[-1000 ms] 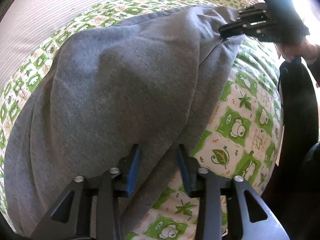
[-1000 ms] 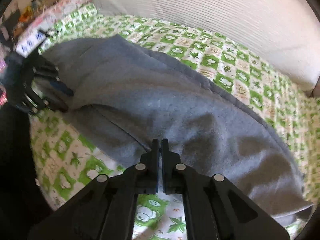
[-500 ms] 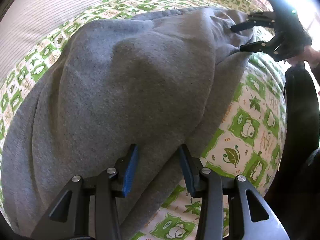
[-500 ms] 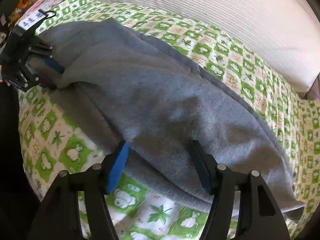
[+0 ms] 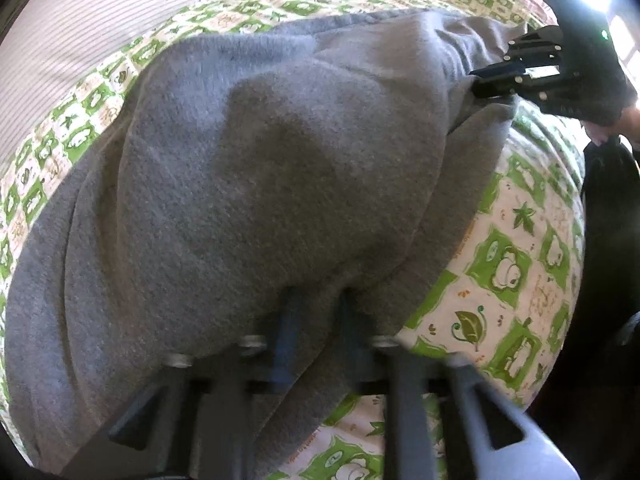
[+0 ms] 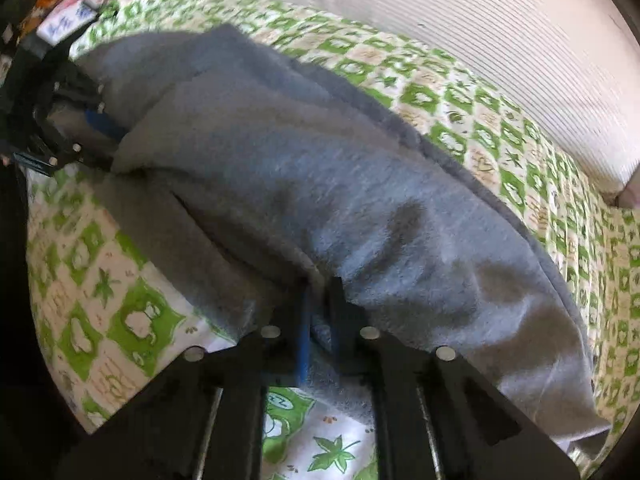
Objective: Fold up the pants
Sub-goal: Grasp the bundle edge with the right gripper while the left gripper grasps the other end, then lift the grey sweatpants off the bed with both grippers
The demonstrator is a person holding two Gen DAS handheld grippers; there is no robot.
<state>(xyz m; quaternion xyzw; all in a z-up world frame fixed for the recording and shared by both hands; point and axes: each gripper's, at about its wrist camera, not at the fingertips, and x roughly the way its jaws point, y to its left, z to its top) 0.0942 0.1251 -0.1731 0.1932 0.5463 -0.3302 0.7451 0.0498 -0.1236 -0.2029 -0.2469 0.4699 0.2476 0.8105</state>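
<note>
Grey fleece pants point(image 5: 260, 160) lie across a green-and-white patterned bedsheet point(image 5: 500, 272). In the left wrist view my left gripper point(image 5: 318, 300) is closing, with a fold of the near edge pinched between its blue pads. The right gripper point(image 5: 480, 82) shows at the upper right, biting the far end of the cloth. The right wrist view has the pants point(image 6: 320, 180) running from upper left to lower right. There my right gripper point(image 6: 320, 284) is closing on a bunched fold at the near edge, and the left gripper point(image 6: 112, 132) holds cloth at far left.
A white ribbed surface point(image 6: 480, 20) runs along the far side of the bed. The sheet point(image 6: 100, 280) shows bare along the near edge. A hand point(image 5: 600, 128) and dark clothing point(image 5: 608, 240) stand at the bed's right side. Printed items point(image 6: 72, 24) lie at the top left.
Both grippers stood open over the cloth half a second ago and now pinch folds of it. The right one was shut a second ago, opened, then closed again. The pants have bunched at both grips.
</note>
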